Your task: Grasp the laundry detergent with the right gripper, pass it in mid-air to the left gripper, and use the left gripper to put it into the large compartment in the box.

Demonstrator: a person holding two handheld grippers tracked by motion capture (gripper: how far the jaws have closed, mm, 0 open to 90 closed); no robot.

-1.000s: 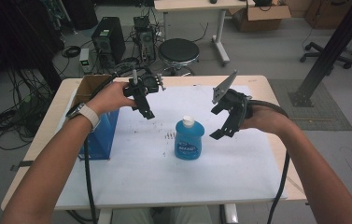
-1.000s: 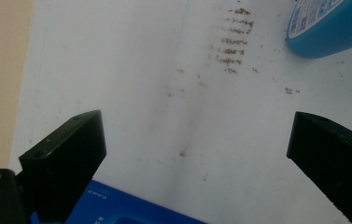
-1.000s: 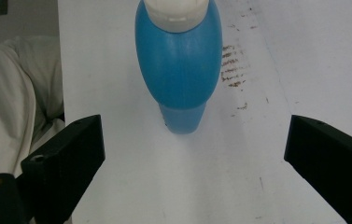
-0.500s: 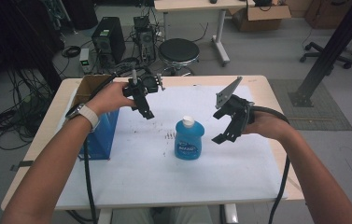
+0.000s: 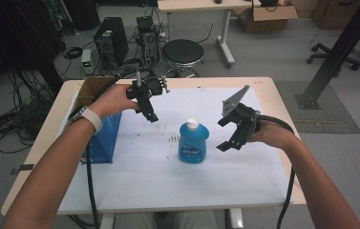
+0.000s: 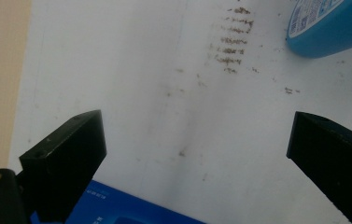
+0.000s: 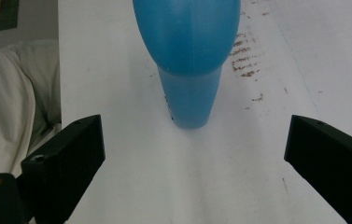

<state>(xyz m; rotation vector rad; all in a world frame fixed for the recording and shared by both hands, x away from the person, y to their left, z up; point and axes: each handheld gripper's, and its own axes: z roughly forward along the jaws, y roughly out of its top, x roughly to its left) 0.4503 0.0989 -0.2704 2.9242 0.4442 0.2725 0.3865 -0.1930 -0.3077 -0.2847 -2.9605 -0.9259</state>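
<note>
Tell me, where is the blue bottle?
In the high view the blue bottle stands upright mid-table on the white sheet, just left of the right tool, untouched.

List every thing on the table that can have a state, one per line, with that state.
Blue plastic bottle with white cap: upright, cap shut, ungripped.
Blue cardboard box: standing at the table's left side, top flaps open.
Left gripper: jaws wide open, holding nothing, above the white sheet.
Right gripper: jaws wide open, aimed at the bottle, not touching it.
White sheet: flat, stained with brown marks.
</note>
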